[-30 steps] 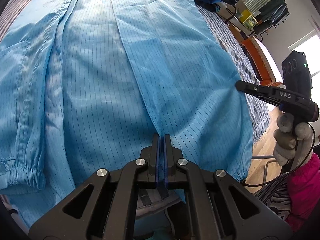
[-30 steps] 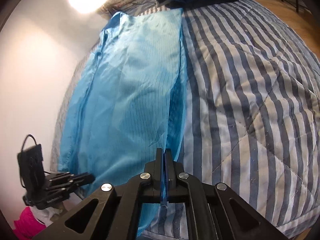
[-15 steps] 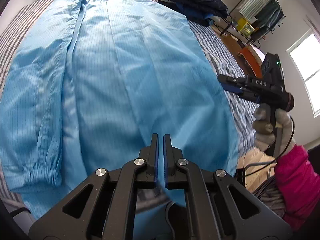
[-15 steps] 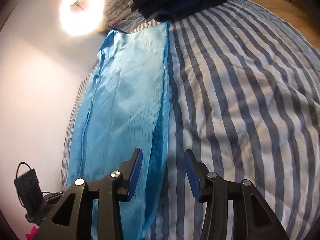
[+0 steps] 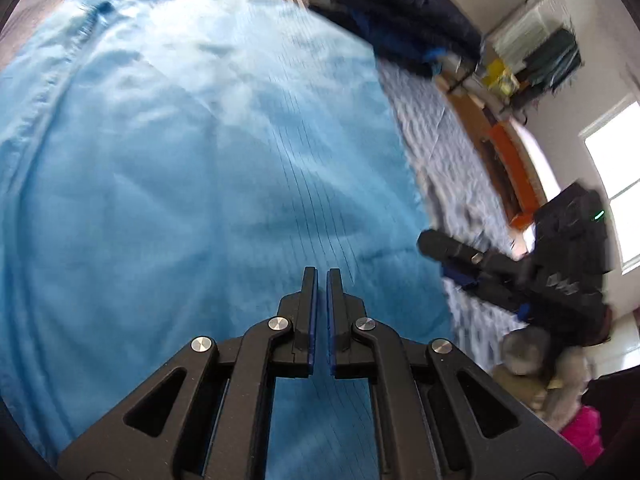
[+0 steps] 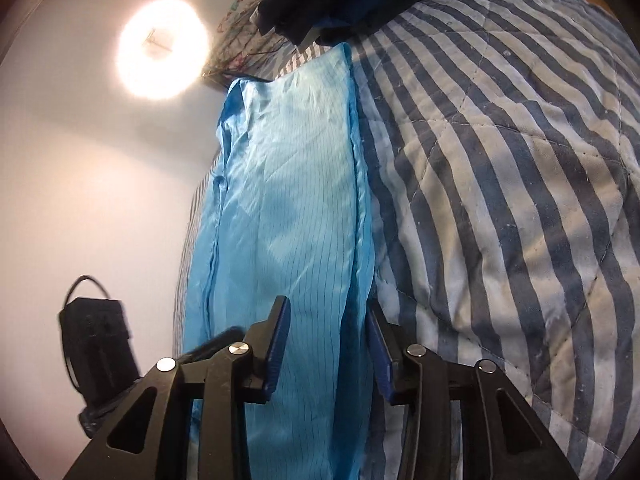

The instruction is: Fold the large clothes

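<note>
- Gripper states are read first: the left gripper (image 5: 319, 280) is seen closed with nothing between its pads, hovering above the cloth; the right gripper (image 6: 326, 328) is seen parted, its jaws having just been closing somewhat, with the garment's edge lying between them but not pressed by the pads.
- A large light-blue garment (image 5: 200, 168) is found spread flat on the striped bed quilt (image 6: 500, 184), its right-hand long edge (image 6: 356, 184) folded over and running up toward a pile of dark clothes (image 5: 400, 12) at the bed's head.
- A risk is judged here: if the right gripper were closed without being lowered onto the edge, only the top layer, or nothing, could be caught, and the fold would be dragged crooked.
- A second risk is judged: the thin, slippery-looking cloth could slide from a shallow pinch, so that the fold already made would be undone.
- Motion blur is present in the left wrist view, so fine creases there cannot be judged.
- By the left wrist view alone, the garment's front placket (image 5: 60, 80), the gloved hand (image 5: 532, 364) on the right tool and the room's window side are shown.
- By the right wrist view alone, the folded edge, the bare quilt beside it, the ceiling lamp (image 6: 162, 50) and the left tool's body are shown.
</note>
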`<state>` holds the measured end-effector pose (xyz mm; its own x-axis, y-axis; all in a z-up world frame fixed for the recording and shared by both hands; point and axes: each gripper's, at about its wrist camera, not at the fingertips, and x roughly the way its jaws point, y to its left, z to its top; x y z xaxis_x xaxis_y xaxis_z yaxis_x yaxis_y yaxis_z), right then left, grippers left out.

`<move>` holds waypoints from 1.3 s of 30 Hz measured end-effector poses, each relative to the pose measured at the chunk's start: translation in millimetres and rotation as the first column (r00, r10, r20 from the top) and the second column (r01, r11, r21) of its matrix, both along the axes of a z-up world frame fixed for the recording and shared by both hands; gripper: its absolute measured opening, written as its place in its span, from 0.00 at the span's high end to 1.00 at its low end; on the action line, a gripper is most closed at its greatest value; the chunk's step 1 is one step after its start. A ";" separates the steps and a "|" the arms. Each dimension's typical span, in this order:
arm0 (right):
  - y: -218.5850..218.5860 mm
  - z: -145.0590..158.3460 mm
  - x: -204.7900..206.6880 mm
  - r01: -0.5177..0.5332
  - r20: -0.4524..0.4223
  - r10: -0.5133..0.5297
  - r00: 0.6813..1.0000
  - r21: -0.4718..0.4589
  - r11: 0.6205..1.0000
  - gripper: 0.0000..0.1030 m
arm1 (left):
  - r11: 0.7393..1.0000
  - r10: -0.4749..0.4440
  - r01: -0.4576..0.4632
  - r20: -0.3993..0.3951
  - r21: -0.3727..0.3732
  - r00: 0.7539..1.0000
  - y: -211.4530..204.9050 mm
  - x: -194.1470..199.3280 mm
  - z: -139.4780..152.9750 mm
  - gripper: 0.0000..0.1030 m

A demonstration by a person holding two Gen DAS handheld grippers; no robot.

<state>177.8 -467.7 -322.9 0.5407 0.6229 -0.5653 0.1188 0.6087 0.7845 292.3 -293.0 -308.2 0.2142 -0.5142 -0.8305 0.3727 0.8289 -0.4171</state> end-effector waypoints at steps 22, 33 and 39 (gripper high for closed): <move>47.4 55.0 17.3 -0.019 0.034 0.031 0.999 -0.300 0.954 1.00 | 0.999 -0.046 0.048 0.077 -0.018 0.996 74.5 -118.3 24.0 0.99; 74.3 79.7 18.7 -0.032 0.053 0.056 0.997 -0.377 0.926 1.00 | 0.996 -0.045 0.050 0.060 -0.078 0.997 94.0 -116.9 35.9 0.99; 109.2 94.0 26.0 -0.077 0.075 0.125 0.989 -0.455 0.887 1.00 | 0.987 0.068 -0.039 0.183 -0.157 0.981 156.0 -106.9 97.7 0.99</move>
<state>203.8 -358.5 -229.0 0.5564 0.3688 -0.7446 -0.0261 0.9034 0.4280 185.3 -137.0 -210.4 0.3888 -0.6145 -0.6864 0.4127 0.7823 -0.4666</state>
